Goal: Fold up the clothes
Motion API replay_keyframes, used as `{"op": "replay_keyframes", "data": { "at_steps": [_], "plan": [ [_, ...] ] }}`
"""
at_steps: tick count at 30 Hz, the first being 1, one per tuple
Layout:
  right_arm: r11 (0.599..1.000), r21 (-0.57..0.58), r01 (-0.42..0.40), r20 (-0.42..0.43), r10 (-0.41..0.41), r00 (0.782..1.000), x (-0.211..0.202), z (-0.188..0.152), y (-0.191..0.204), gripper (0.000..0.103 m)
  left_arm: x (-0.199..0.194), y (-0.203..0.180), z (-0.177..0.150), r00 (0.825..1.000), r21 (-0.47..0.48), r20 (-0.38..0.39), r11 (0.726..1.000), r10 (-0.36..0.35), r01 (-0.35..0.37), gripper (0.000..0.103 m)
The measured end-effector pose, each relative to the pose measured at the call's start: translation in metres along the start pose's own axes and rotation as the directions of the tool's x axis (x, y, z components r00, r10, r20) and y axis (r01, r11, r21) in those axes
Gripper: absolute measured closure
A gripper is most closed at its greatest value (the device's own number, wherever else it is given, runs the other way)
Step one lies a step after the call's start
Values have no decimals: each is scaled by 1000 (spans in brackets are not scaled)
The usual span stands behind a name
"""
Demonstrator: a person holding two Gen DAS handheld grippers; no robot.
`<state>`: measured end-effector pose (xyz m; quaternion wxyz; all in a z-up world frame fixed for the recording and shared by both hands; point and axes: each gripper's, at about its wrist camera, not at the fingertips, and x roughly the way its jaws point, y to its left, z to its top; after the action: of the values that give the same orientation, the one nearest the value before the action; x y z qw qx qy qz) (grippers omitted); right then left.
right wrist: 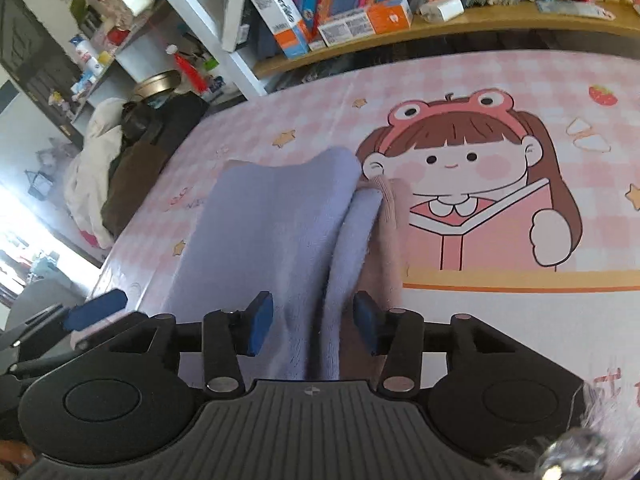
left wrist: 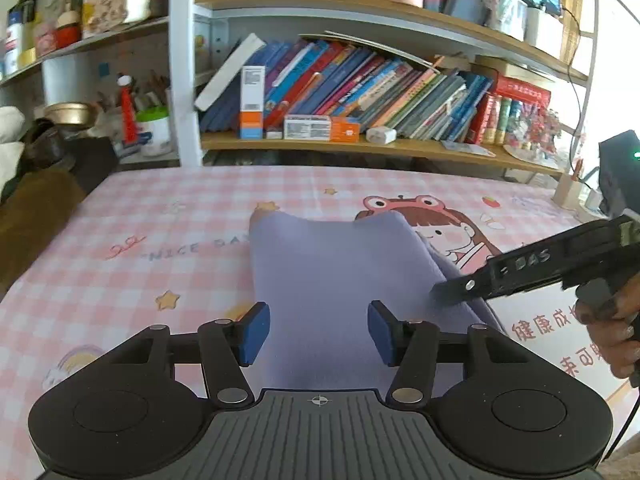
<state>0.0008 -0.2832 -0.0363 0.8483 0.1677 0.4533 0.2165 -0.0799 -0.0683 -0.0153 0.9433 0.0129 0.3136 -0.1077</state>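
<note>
Plainly, the lavender garment [left wrist: 320,264] lay folded into a long strip on the table [left wrist: 120,240], running away from the person toward the bookshelf [left wrist: 360,144]. Its far end was humped up a little, with both far corners lifted off the pink checked cloth [right wrist: 480,80]. Along its right side the fold stood as a soft rolled edge, and a pale pink ribbed part [right wrist: 390,216] showed from under that edge, lying on the cartoon girl [right wrist: 472,184] printed on the cloth.

The left tool [left wrist: 318,330] hovered over the near end of the strip with its blue pads [left wrist: 256,332] apart, nothing pressed between them. The right tool [right wrist: 314,326] straddled the rolled right edge; its pads stood clear on either side of the fabric, released rather than gripping. In the left view it reached in from the right, its tip at the garment's right edge, a hand [left wrist: 616,332] wrapped round its handle.

To the left of the garment the table was open checked cloth with stars and lettering; to the right, more bare cloth with printed characters. A heap of white and brown clothing [right wrist: 112,184] sat off the table's left side. Shelves crammed with leaning books [left wrist: 360,88], boxes and jars closed in the far side.
</note>
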Motion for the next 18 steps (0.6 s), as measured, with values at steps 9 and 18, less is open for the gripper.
{"op": "replay_keyframes", "data": {
  "at_steps": [9, 18],
  "plan": [
    [998, 38, -59, 78, 56, 995, -5, -5, -1, 89, 33, -5, -10, 993, 49, -81, 994, -89, 94, 52],
    [997, 5, 76, 36, -76, 996, 18, -15, 3, 87, 34, -1, -10, 989, 70, -84, 990, -119, 125, 50]
  ]
}}
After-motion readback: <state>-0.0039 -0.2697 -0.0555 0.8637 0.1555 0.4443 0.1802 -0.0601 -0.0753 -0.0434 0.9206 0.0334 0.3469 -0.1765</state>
